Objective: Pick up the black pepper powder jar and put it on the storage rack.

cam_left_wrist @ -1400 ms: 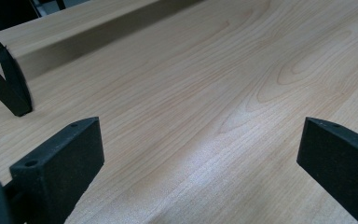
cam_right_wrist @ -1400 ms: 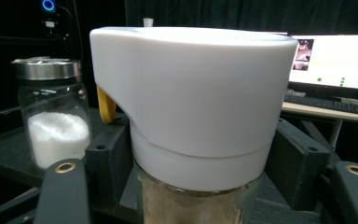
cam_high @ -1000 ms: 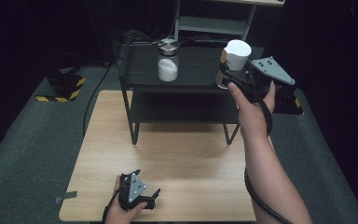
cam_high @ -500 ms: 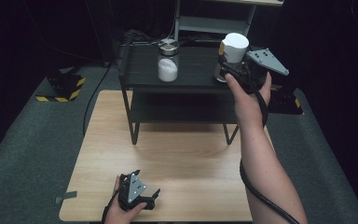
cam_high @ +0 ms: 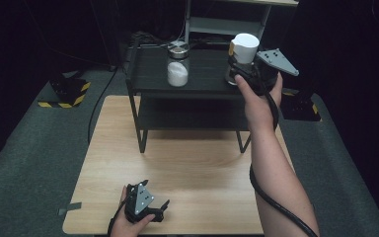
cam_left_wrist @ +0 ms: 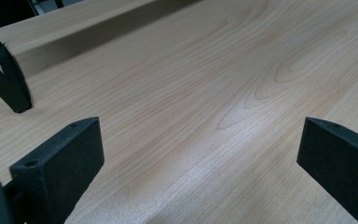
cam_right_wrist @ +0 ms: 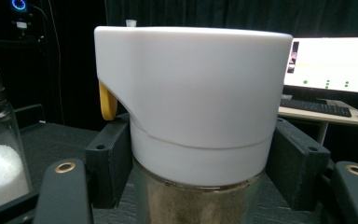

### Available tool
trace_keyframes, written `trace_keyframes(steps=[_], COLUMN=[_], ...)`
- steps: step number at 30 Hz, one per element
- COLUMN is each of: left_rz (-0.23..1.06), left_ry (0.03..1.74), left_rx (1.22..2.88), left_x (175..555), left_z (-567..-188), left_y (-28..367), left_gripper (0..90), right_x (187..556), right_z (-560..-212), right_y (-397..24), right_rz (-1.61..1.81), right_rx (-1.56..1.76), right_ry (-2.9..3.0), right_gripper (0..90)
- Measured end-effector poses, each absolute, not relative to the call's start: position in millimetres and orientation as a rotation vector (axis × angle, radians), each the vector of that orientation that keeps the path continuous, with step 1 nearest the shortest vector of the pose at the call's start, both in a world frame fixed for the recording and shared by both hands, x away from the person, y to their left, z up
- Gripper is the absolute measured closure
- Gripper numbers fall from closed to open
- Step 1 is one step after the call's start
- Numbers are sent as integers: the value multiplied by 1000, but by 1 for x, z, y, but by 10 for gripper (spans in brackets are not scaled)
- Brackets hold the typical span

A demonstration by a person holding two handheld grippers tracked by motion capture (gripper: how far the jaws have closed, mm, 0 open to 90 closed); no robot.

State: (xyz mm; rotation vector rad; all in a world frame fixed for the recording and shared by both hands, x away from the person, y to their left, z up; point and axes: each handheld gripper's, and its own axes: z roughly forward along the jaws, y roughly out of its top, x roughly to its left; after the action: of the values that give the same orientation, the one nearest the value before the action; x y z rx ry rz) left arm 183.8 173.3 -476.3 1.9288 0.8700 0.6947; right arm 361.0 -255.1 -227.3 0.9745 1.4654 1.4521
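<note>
Up on the black shelf (cam_high: pixel 202 74), right end: jar with white cap (cam_high: pixel 244 47), brown powder inside. Clamped by right gripper (cam_right_wrist: pixel 198 154), jaws pressed on either side just under the cap. Probably glass body: rigid, smooth, breakable, moderately heavy; best held low on the cap. Well left of it, salt shaker (cam_high: pixel 178 64). Left gripper (cam_left_wrist: pixel 200 154) spread wide, empty, above the table (cam_left_wrist: pixel 191 93).

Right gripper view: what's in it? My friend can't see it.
The right gripper is shut on a glass jar with a big white plastic lid and brownish powder inside. A glass shaker of white grains stands on the black shelf beside it.
</note>
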Motion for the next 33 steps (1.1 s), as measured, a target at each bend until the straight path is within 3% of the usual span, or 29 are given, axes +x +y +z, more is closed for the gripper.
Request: trace_keyframes(steps=[19, 23, 33], left_rz=[698, 695, 691], left_ry=[859, 858, 857], left_rx=[1941, 1941, 1942], left_x=[184, 184, 184], left_z=[-476, -476, -476], left_y=[172, 173, 173], left_gripper=[7, 7, 7], right_x=[363, 363, 356], right_z=[-229, -227, -230], right_y=[-253, -252, -249], right_rz=[1449, 1438, 1430], right_rx=[975, 972, 965], right_ry=[1460, 1459, 1453], right_gripper=[304, 267, 74])
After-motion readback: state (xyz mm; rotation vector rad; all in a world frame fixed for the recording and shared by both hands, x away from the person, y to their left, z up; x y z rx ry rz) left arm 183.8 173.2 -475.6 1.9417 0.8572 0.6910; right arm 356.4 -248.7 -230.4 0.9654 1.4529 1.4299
